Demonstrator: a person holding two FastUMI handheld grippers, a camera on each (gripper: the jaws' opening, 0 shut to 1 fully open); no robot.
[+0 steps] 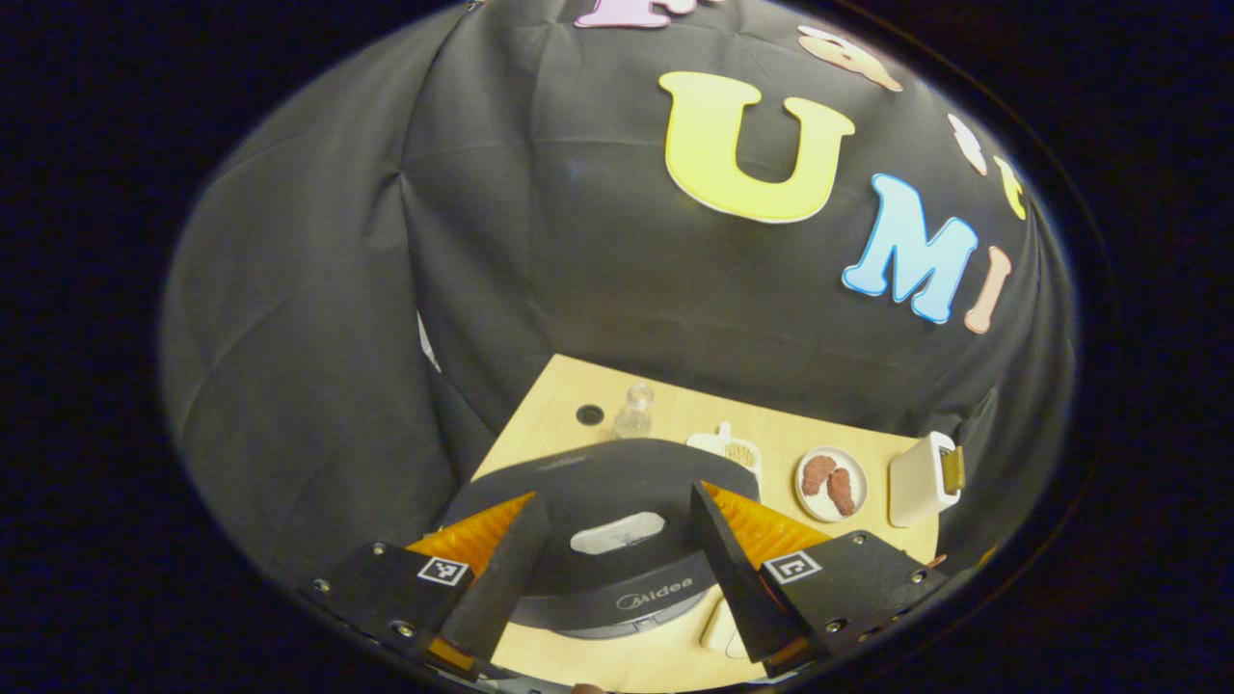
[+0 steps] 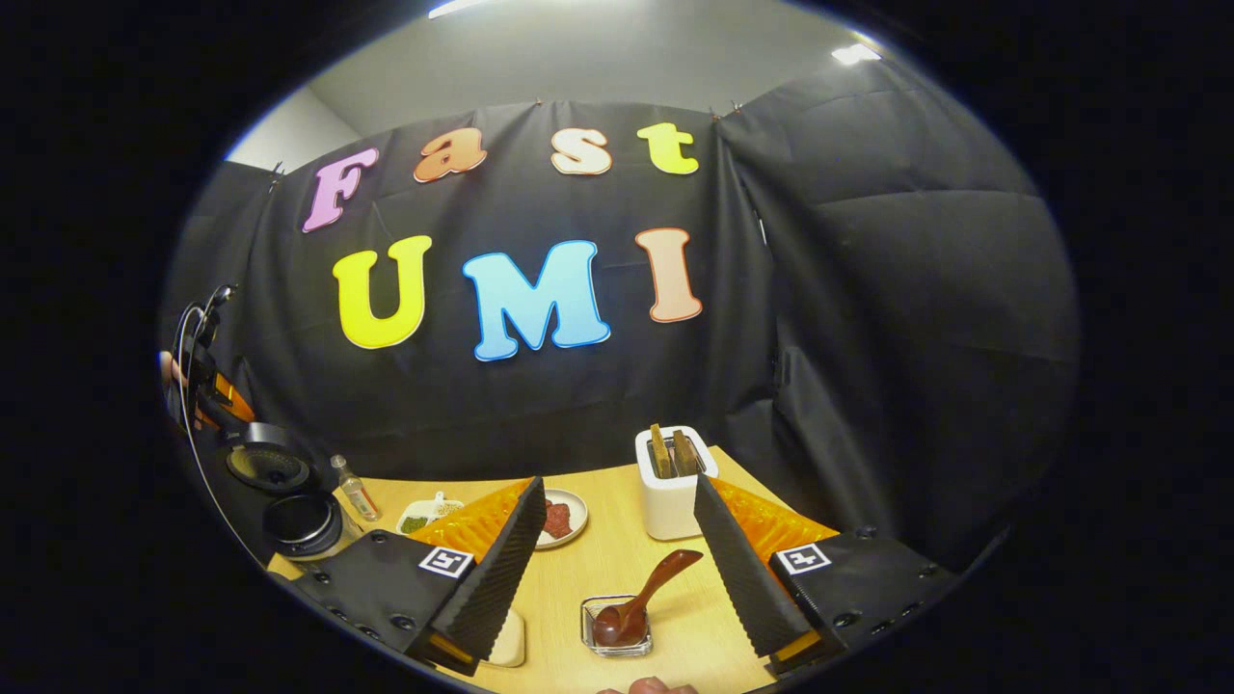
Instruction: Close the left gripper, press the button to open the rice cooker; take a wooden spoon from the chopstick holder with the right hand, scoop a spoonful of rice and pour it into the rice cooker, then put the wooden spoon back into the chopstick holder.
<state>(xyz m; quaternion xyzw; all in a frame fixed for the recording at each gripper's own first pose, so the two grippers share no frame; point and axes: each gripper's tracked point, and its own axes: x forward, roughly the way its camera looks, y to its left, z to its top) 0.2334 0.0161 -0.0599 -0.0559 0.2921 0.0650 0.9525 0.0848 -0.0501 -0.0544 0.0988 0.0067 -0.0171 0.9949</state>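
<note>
Resting at the lower centre of the right gripper view, a wooden spoon [image 2: 648, 596] lies with its bowl in a small clear dish [image 2: 617, 627] on the bench [image 2: 617, 559]; behind it the white chopstick holder [image 2: 672, 493] holds brown utensils; the right gripper [image 2: 617, 569] has its jaws wide apart, empty; at lower left the rice cooker [image 2: 301, 523] stands open. In the left gripper view, the left gripper [image 1: 617, 569] spreads its jaws over the cooker's dark lid; a plate [image 1: 831, 484] carries reddish-brown pieces.
</note>
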